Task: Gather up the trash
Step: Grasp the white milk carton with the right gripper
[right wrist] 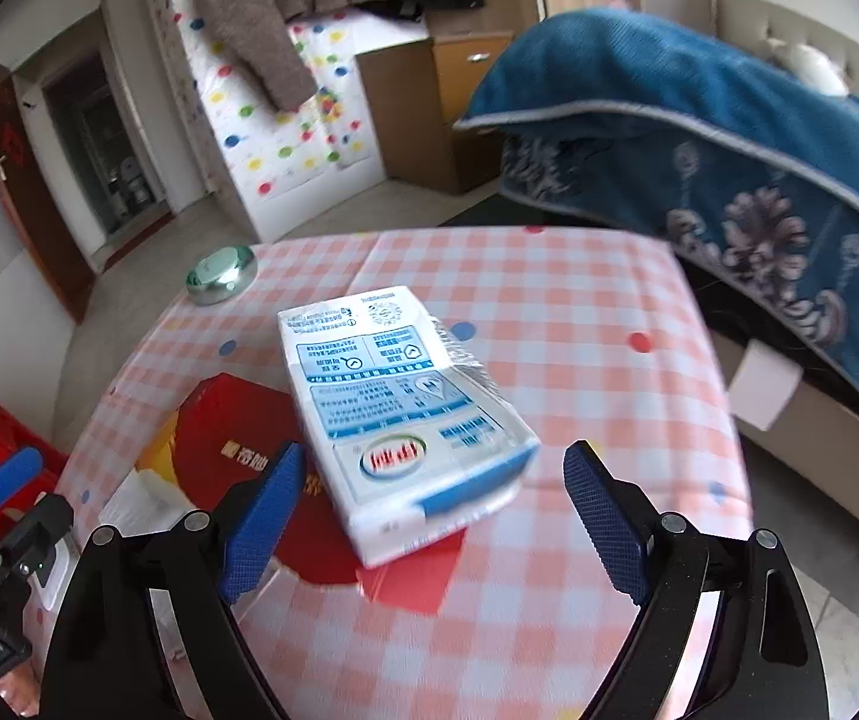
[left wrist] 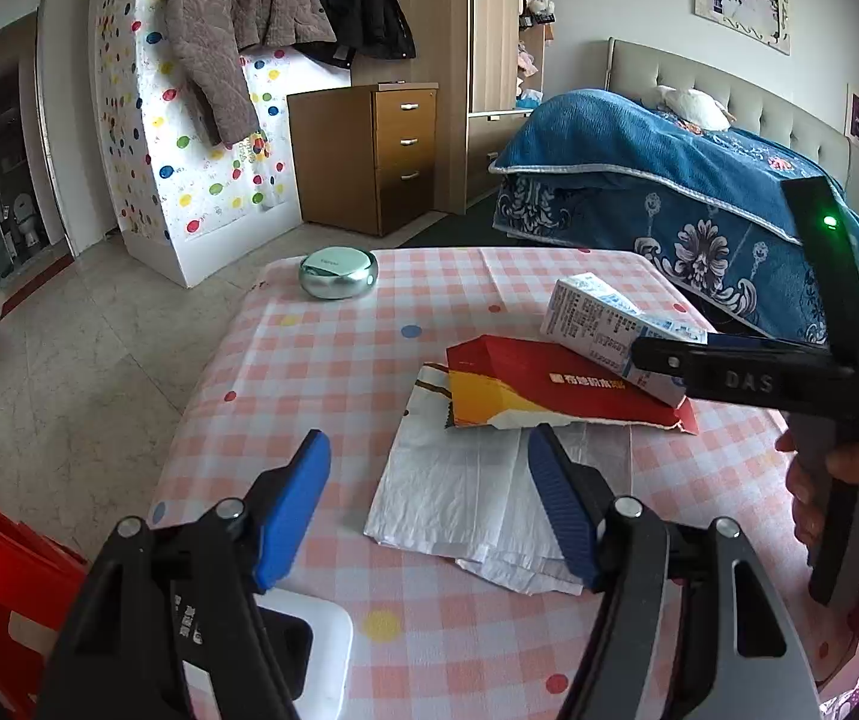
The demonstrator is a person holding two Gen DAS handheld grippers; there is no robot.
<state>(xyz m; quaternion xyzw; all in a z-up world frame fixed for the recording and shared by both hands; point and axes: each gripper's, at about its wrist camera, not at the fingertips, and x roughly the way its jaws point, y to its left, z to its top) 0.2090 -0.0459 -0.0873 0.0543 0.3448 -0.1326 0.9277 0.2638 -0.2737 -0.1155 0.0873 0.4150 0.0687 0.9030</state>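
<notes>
1. Trash, three pieces, is lying in a loose stack on the checked tablecloth: a white-and-blue carton is resting tilted across a flattened red box, which is overlapping a white paper bag.
2. My right gripper is hovering wide open, the carton's near end lying between its blue pads but touching neither; it is holding nothing.
3. My left gripper is standing partly open over the paper bag, one pad above the sheet, the other over bare cloth; nothing is gripped.
4. Risk, as I am judging it: the carton is sitting askew on a slick sloping box, so one pad arriving first could be nudging it sideways; closing on its corner could be crushing it or squirting it out.
5. Risk: the paper bag is lying flat, so my left pads may be pinching tablecloth along with it and dragging the stack.
6. Containers: no bin is showing in either view; a round green tin, lid on, is sitting at the far edge, contents hidden; whether the carton is empty I cannot tell.
</notes>
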